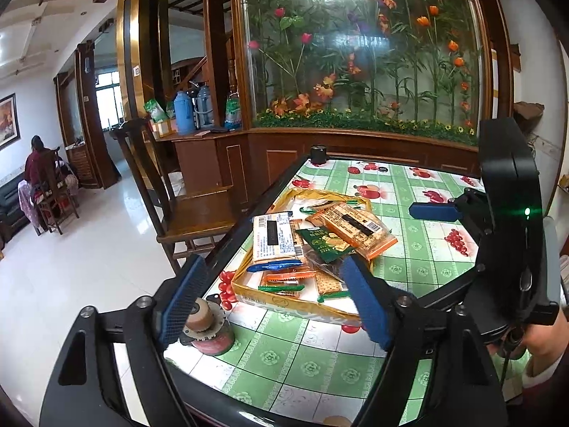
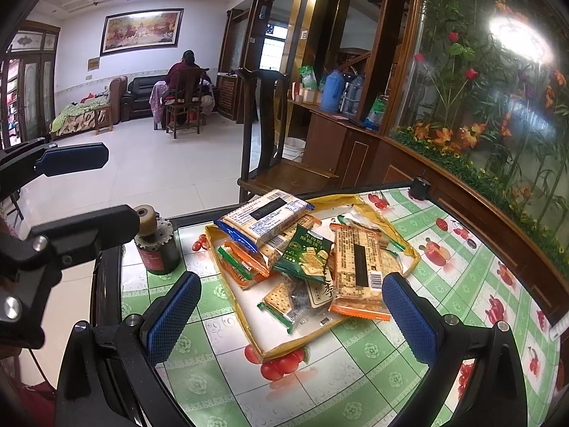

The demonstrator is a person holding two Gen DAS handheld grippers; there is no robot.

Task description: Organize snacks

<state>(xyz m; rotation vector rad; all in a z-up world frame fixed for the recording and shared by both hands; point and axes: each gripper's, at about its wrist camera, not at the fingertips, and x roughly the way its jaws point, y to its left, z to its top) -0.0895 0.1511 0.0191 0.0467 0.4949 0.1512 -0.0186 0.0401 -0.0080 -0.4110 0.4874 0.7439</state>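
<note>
Snack packets (image 2: 306,256) are heaped in yellow tray (image 2: 281,350) at twelve o'clock; left gripper (image 1: 274,300) and right gripper (image 2: 291,315) are held spread, empty, poised for picking.

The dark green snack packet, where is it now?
In the right wrist view the dark green snack packet lies mid-pile in the yellow tray, between the blue-edged cracker pack and the long orange cracker pack.

Print, barcodes and Chinese characters cover the snack packets (image 2: 357,270) in the yellow tray (image 2: 409,249), all too small to read.
</note>
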